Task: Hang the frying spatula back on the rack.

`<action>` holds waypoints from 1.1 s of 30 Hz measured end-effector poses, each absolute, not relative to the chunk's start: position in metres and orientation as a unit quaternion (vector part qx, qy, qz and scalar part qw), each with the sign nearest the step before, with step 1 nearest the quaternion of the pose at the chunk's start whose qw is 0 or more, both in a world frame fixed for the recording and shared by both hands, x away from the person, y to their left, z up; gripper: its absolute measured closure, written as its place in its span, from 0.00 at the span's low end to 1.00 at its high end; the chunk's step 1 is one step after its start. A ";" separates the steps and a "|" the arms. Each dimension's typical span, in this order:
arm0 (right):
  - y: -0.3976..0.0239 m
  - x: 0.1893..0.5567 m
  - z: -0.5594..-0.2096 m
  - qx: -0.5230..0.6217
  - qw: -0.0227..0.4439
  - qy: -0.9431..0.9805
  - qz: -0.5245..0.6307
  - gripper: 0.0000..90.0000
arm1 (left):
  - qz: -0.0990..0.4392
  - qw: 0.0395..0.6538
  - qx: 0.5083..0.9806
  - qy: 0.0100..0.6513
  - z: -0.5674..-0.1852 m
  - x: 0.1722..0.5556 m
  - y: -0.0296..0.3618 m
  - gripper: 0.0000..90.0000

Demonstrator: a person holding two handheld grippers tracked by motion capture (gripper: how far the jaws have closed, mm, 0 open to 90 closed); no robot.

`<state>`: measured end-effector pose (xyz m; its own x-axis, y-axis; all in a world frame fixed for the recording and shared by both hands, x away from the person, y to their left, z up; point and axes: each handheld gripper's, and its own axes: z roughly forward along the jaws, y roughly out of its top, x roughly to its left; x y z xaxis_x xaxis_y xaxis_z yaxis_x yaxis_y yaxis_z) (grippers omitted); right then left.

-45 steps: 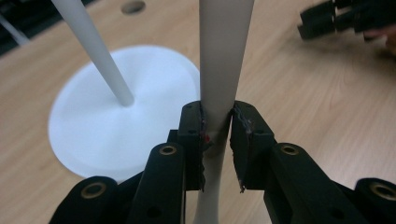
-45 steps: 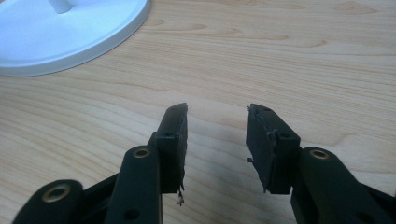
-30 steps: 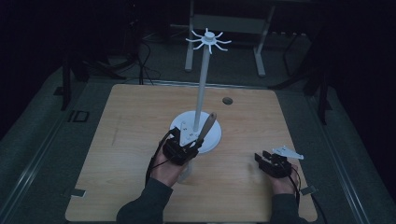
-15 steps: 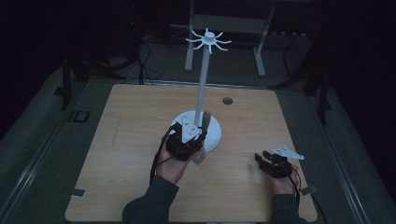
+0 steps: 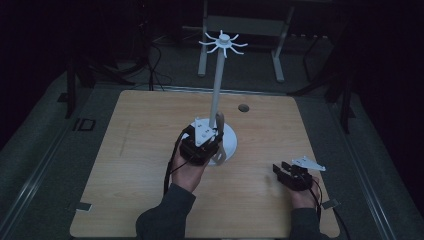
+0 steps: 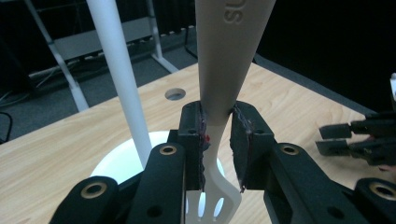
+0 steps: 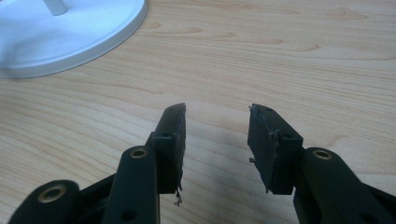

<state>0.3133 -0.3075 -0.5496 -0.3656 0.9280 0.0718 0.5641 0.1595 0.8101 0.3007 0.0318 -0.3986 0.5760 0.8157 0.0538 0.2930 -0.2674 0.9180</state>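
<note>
Raised letters "SU" stand on the handle of the white slotted spatula (image 6: 224,70), above the point where the left gripper (image 6: 217,140) clamps it; the word runs past the top edge of the left gripper view. No other text is legible.

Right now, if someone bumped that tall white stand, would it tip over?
Probably not easily: the stand has a wide round base sitting flat on the table. Still, its pole is tall and thin, so a knock near the top might rock it. It looks like light plastic.
</note>
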 end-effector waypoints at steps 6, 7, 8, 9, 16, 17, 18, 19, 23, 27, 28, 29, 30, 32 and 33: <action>-0.308 0.313 -0.550 0.514 0.230 0.726 0.395 0.63 | 0.287 0.491 0.731 0.377 -0.394 0.303 0.032 0.83; -0.308 0.313 -0.550 0.514 0.230 0.726 0.395 0.63 | 0.291 0.493 0.728 0.378 -0.393 0.303 0.031 0.83; -0.308 0.313 -0.550 0.514 0.230 0.726 0.395 0.63 | 0.294 0.494 0.726 0.378 -0.392 0.304 0.031 0.83; -0.308 0.313 -0.550 0.515 0.230 0.725 0.394 0.63 | 0.298 0.496 0.722 0.379 -0.391 0.304 0.031 0.83; -0.308 0.313 -0.550 0.516 0.230 0.725 0.394 0.63 | 0.317 0.505 0.706 0.383 -0.385 0.306 0.030 0.83; -0.308 0.313 -0.550 0.516 0.229 0.725 0.394 0.63 | 0.320 0.505 0.704 0.383 -0.384 0.306 0.030 0.83; -0.308 0.313 -0.550 0.515 0.230 0.726 0.394 0.63 | 0.322 0.506 0.703 0.383 -0.383 0.307 0.029 0.83; -0.308 0.313 -0.550 0.515 0.229 0.726 0.394 0.63 | 0.324 0.505 0.702 0.382 -0.382 0.307 0.029 0.83; -0.308 0.314 -0.550 0.516 0.229 0.726 0.394 0.63 | 0.334 0.505 0.699 0.381 -0.377 0.309 0.027 0.83; -0.308 0.314 -0.550 0.515 0.229 0.726 0.393 0.63 | 0.343 0.504 0.694 0.382 -0.373 0.311 0.025 0.83; -0.308 0.314 -0.550 0.516 0.229 0.726 0.393 0.63 | 0.346 0.504 0.692 0.383 -0.372 0.312 0.024 0.83; -0.308 0.314 -0.550 0.515 0.229 0.726 0.393 0.63 | 0.349 0.506 0.689 0.385 -0.371 0.312 0.024 0.83; -0.308 0.314 -0.550 0.516 0.229 0.726 0.394 0.63 | 0.353 0.507 0.686 0.385 -0.370 0.313 0.023 0.83; -0.308 0.314 -0.550 0.515 0.228 0.726 0.394 0.63 | 0.361 0.506 0.681 0.387 -0.367 0.313 0.021 0.83; -0.308 0.314 -0.550 0.515 0.229 0.726 0.394 0.63 | 0.364 0.505 0.680 0.388 -0.365 0.313 0.020 0.83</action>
<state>0.3136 -0.3077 -0.5502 -0.3642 0.9284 0.0737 0.5684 0.1589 0.8072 0.3131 0.0204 -0.3652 0.4340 0.8949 0.1035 0.1588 -0.1892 0.9690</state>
